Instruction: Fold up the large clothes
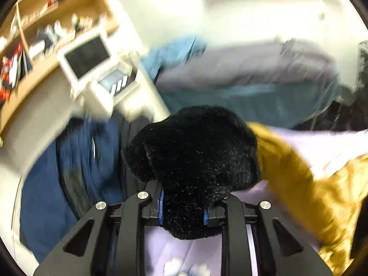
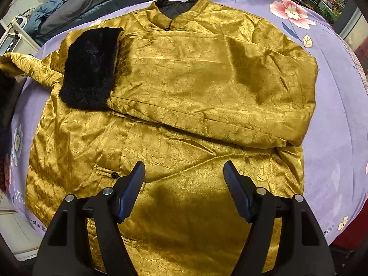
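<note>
A: Two claws, one jacket. In the left wrist view, what sits at the far left?

B: Wooden shelves point(image 1: 53, 20) at upper left, blurred, with a white box with a dark screen point(image 1: 86, 56) below them. Dark blue cloth point(image 1: 76, 165) fills the lower left.

A: And the left claw point(image 1: 184, 209)?

B: Clenched on a black fur cuff point(image 1: 195, 151) at the frame's centre. The cuff's gold sleeve point(image 1: 296, 179) runs off to the right over a lilac sheet point(image 1: 333, 142).

A: Now the right wrist view.

B: At left, a second fur cuff point(image 2: 89, 69) lies on the gold jacket point(image 2: 184, 87); its sleeve is folded across the chest. The jacket lies spread on the lilac flowered sheet point(image 2: 340, 115), collar point(image 2: 181, 7) at top centre. The right claw point(image 2: 184, 172) hangs released at bottom centre, above the jacket's lower front, gripping nothing.
</note>
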`<control>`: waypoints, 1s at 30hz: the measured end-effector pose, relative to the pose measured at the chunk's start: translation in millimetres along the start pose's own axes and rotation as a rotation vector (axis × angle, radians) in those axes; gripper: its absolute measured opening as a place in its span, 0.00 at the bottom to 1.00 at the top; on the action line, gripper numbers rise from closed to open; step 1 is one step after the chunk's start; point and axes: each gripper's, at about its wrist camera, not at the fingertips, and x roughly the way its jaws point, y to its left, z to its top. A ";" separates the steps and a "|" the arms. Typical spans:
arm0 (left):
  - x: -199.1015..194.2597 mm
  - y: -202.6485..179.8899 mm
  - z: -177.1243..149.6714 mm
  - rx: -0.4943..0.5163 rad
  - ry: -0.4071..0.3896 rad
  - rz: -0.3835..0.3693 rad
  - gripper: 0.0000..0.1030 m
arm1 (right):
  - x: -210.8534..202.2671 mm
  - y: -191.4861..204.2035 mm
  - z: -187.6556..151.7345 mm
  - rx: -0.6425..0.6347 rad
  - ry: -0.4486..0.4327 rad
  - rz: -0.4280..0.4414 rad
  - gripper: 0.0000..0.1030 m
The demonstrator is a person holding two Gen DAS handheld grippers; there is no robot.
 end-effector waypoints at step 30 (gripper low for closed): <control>-212.3 -355.7 -73.9 0.608 -0.139 -0.746 0.94 | 0.6 -88.3 -8.0 0.304 -0.020 0.035 0.68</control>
